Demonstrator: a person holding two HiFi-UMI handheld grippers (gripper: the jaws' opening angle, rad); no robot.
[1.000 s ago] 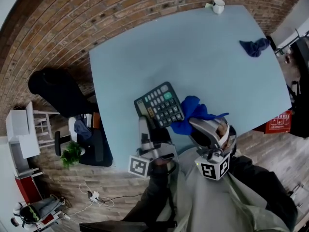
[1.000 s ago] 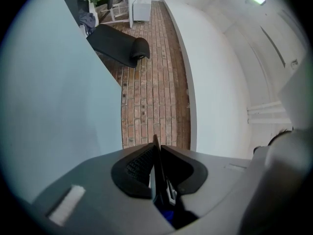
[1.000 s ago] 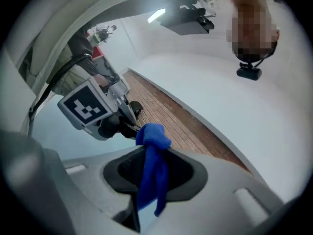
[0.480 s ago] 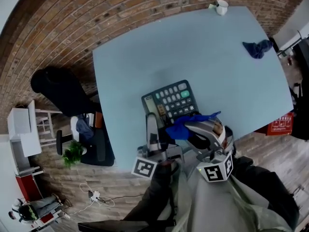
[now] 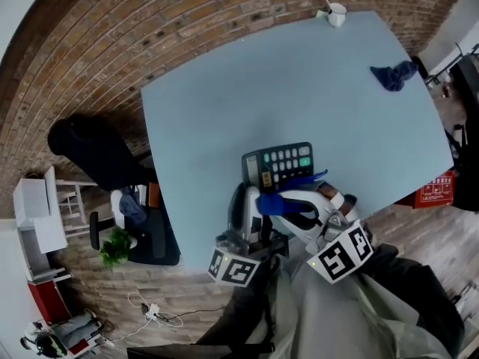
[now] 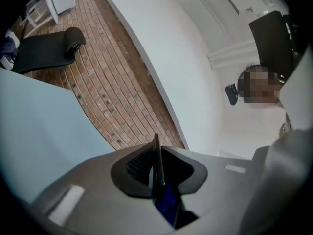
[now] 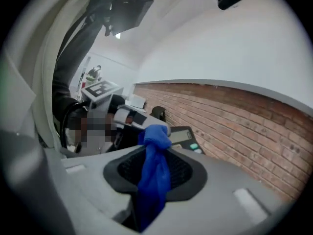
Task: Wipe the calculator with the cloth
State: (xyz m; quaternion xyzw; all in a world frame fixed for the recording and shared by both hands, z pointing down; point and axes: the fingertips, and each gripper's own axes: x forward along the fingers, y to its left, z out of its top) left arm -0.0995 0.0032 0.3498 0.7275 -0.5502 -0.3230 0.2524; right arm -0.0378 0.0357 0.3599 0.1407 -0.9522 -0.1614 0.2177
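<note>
In the head view a dark calculator (image 5: 282, 164) with pale keys is held above the light-blue table (image 5: 224, 88), tipped up, near the front edge. My left gripper (image 5: 258, 184) is shut on its left edge. In the left gripper view the calculator (image 6: 156, 153) shows edge-on as a thin dark strip between the pads of the left gripper (image 6: 157, 155). A blue cloth (image 5: 288, 198) lies against the calculator's near side, clamped in my right gripper (image 5: 283, 202). In the right gripper view the cloth (image 7: 154, 173) hangs bunched from the right gripper (image 7: 155, 168), just short of the calculator (image 7: 185, 137).
A white cup (image 5: 337, 10) stands at the table's far corner. A second blue cloth (image 5: 394, 74) lies near the right edge. A black chair (image 5: 93, 144) stands on the brick floor to the left of the table.
The calculator has been lifted, tipped up and carried right, towards the person. The left gripper has rolled with it. The cloth has moved from the calculator's right side to its near side.
</note>
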